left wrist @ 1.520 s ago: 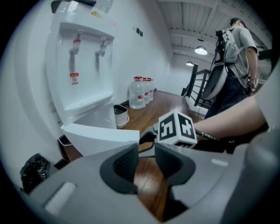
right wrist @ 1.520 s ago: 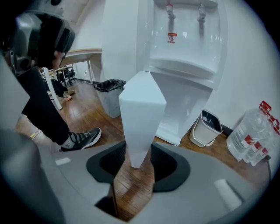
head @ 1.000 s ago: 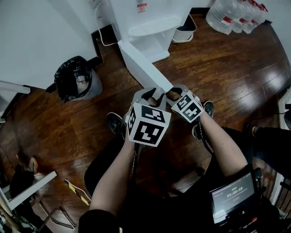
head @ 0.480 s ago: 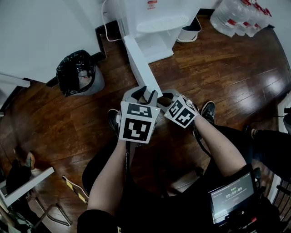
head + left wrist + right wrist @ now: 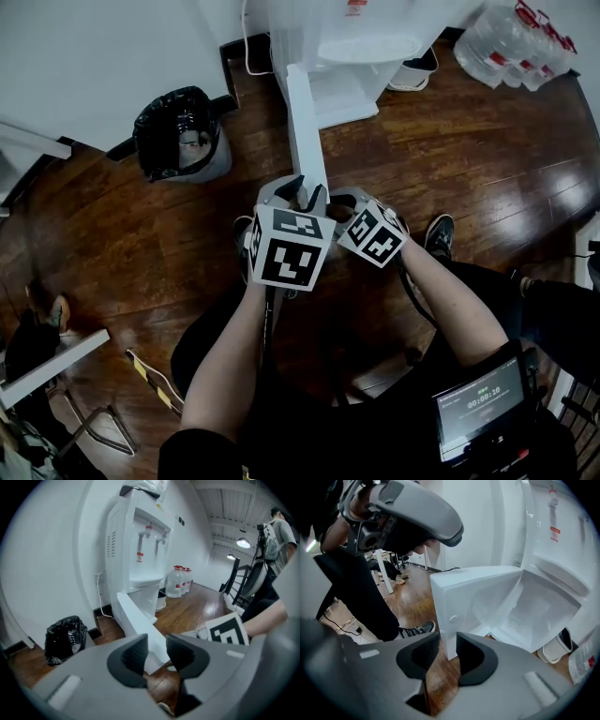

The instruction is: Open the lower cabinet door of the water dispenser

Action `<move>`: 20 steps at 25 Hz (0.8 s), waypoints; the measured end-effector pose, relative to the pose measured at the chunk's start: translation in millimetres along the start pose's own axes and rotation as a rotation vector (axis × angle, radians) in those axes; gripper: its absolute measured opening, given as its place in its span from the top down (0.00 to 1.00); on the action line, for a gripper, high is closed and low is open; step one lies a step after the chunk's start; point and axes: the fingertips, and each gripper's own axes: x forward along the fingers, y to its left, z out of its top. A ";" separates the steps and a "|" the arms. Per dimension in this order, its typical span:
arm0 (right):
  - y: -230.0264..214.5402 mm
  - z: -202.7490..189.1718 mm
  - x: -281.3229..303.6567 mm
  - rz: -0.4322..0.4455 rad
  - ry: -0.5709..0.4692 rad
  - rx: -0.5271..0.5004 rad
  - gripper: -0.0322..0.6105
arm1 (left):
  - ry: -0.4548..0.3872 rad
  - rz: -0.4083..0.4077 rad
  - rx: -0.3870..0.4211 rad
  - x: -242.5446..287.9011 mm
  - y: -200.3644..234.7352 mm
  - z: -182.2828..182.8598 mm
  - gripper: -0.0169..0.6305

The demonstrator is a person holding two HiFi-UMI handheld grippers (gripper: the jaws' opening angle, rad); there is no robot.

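- The white lower cabinet door (image 5: 306, 122) of the white water dispenser (image 5: 349, 42) stands swung well out from the cabinet. From the head view it shows edge-on from above as a narrow strip. Its long axis runs from the hinge at the dispenser's foot down the picture toward the person, with the free end nearest them.
- In the right gripper view the door (image 5: 478, 602) is upright. Its recessed inner face is turned to the open lower compartment (image 5: 539, 616), and its free vertical edge is closest to the camera.
- The right gripper (image 5: 342, 199) meets that free edge. Its dark ribbed pads (image 5: 471, 656) sit a narrow gap apart and the door's thickness fills the gap flush, so they look clamped on it.
- The left gripper (image 5: 300, 189) is just beside the right one at the door's end. Its pads (image 5: 136, 656) are likewise narrowly apart and the door's end shows in the gap. Whether they press on it cannot be made out.
- In the head view the grippers' own bodies cover the door's free end, so contact cannot be read there.
- The dispenser's upper part is cut off by the top of the head view. Only the left gripper view shows its two taps (image 5: 154, 532).
- A bin lined with a black bag (image 5: 178, 136) stands by the wall, left of the dispenser.
- A wrapped pack of clear water bottles (image 5: 511, 37) lies on the dark wooden floor (image 5: 450, 150) at the upper right, partly out of frame.
- A dark shoe (image 5: 439, 232) rests on the floor near the right gripper.
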 end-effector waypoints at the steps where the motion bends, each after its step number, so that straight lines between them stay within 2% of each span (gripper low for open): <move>1: 1.4 1.8 1.7 0.003 -0.002 0.001 0.77 | 0.016 0.008 0.012 1.4 2.8 -5.2 0.76; 4: 4.5 8.1 7.1 0.009 -0.006 0.000 0.77 | 0.055 0.013 0.017 6.7 7.8 -18.4 0.73; 8: 11.2 17.2 14.4 0.020 -0.022 0.015 0.77 | 0.064 0.006 -0.008 10.2 6.0 -25.3 0.68; 13: 17.8 29.4 22.4 0.030 -0.038 0.000 0.77 | 0.069 0.056 -0.001 8.9 15.0 -30.5 0.64; 16: 23.3 39.4 27.9 0.047 -0.054 -0.002 0.78 | 0.073 0.098 0.020 6.0 25.2 -33.0 0.64; 20: 28.8 48.8 34.9 0.051 -0.059 -0.016 0.78 | 0.084 0.160 0.098 3.1 38.2 -36.3 0.67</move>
